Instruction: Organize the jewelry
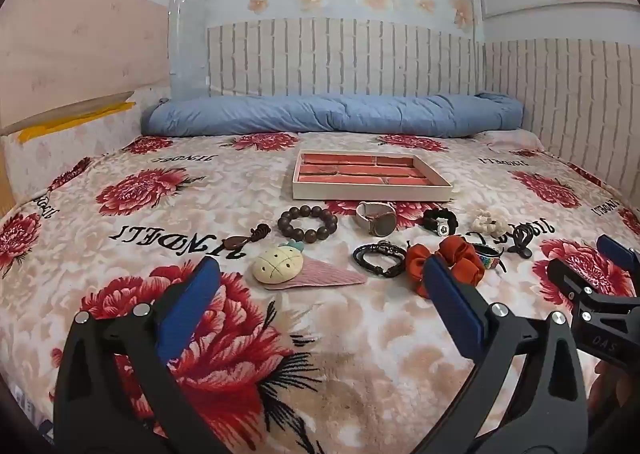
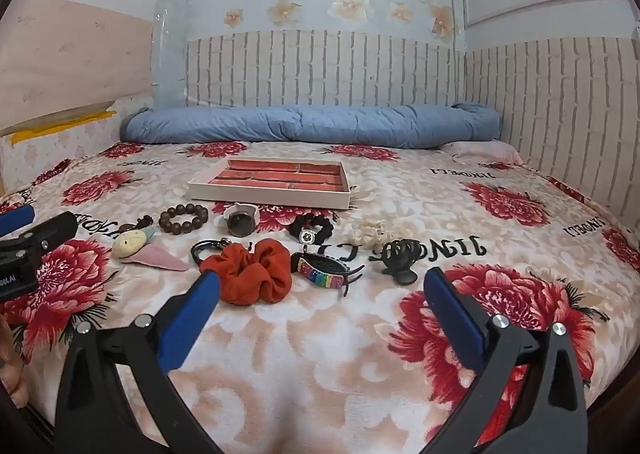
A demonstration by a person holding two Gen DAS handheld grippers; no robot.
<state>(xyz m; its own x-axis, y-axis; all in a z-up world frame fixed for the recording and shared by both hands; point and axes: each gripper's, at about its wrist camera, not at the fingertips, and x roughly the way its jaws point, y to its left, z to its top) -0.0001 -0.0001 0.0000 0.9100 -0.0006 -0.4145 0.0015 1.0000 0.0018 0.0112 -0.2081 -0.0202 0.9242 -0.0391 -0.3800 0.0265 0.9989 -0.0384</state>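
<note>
Both the left claw (image 1: 320, 302) and right claw (image 2: 320, 306) are hovering spread wide and empty over a floral blanket (image 2: 320, 354) covering the bed, where scattered jewelry (image 2: 256, 268) is lying before a red-lined tray (image 2: 268, 194), a blue bolster (image 2: 312, 126) resting against the brick-patterned wall (image 2: 320, 66).

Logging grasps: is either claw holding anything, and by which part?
Nothing is held. The left claw and right claw are both open and empty.
</note>
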